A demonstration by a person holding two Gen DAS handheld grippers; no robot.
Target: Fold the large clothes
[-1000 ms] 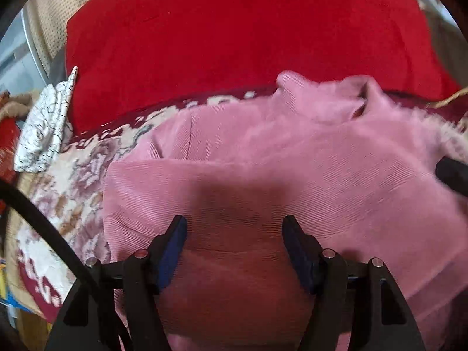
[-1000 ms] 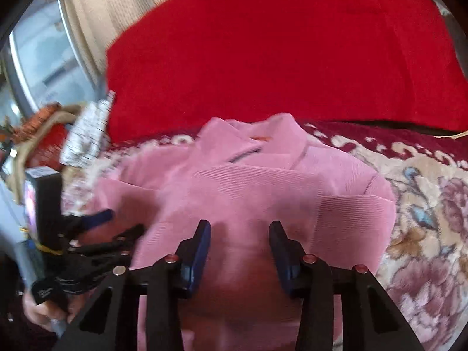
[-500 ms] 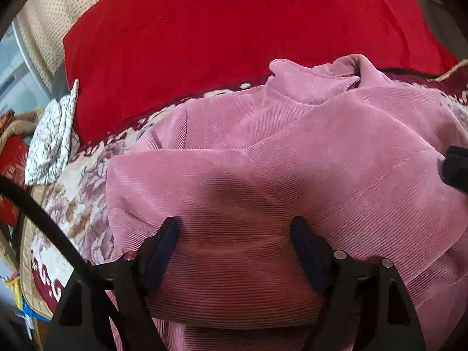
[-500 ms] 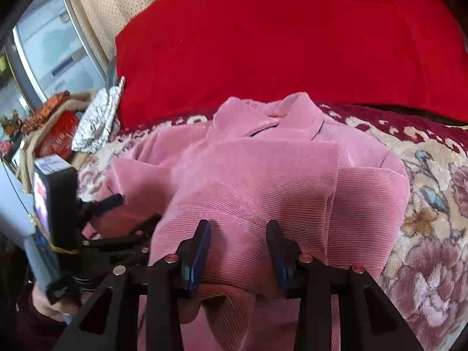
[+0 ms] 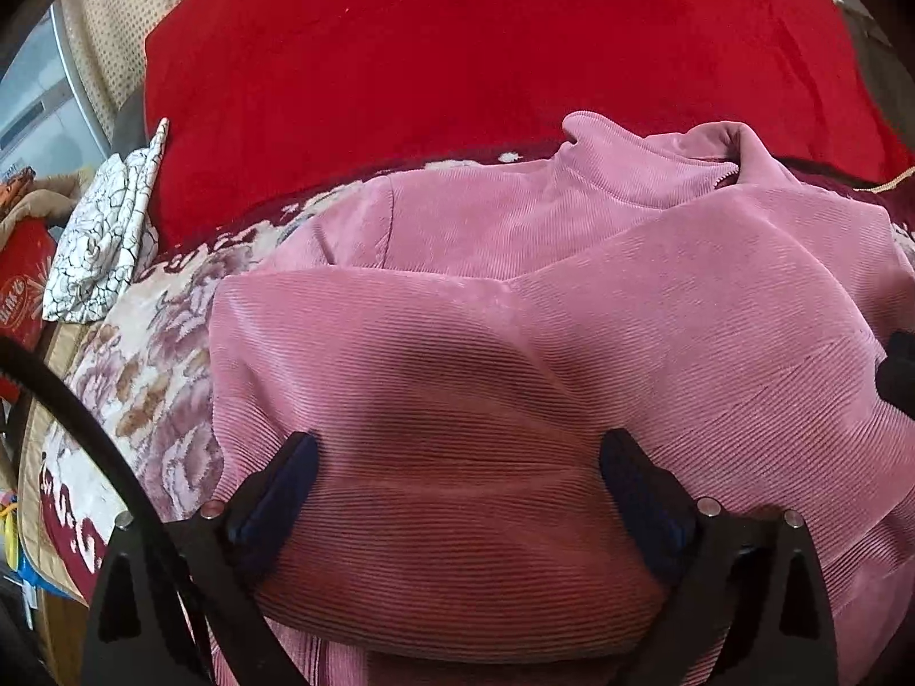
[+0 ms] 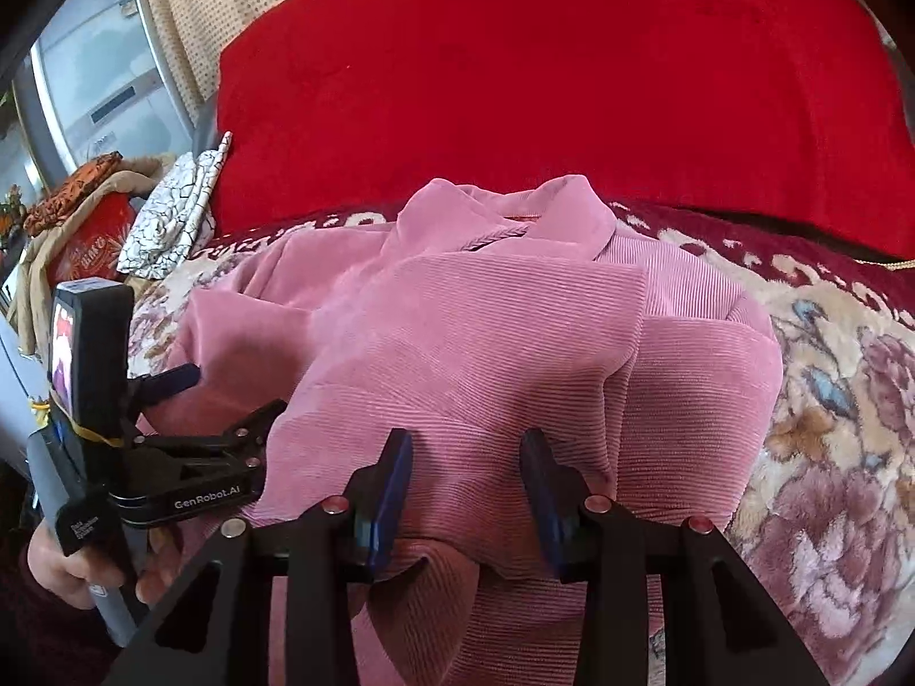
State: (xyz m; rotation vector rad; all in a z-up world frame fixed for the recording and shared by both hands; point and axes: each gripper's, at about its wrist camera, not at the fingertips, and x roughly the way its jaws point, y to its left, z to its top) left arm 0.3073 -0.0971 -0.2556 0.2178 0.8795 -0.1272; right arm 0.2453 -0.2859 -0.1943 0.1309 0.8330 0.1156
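Note:
A pink corduroy jacket (image 5: 572, 308) lies on a flowered blanket (image 5: 143, 354), collar at the far side, sleeves folded in over the body. It also shows in the right wrist view (image 6: 486, 331). My left gripper (image 5: 457, 491) is open wide, its jaws resting on either side of the jacket's near fold. My right gripper (image 6: 466, 480) is open over the near hem, a fold of fabric lying between its jaws. The left gripper also shows in the right wrist view (image 6: 223, 400), at the jacket's left side.
A big red cushion (image 5: 457, 57) stands behind the jacket. A white crackle-patterned cloth (image 5: 108, 234) lies at the far left, beside a red box (image 5: 20, 286). A window (image 6: 97, 74) and cluttered items are at the left. The flowered blanket extends to the right (image 6: 829, 429).
The left gripper's jaws have spread wider on the fabric. Both grippers have drawn back toward me a little, and the jacket's folded body lies flatter.

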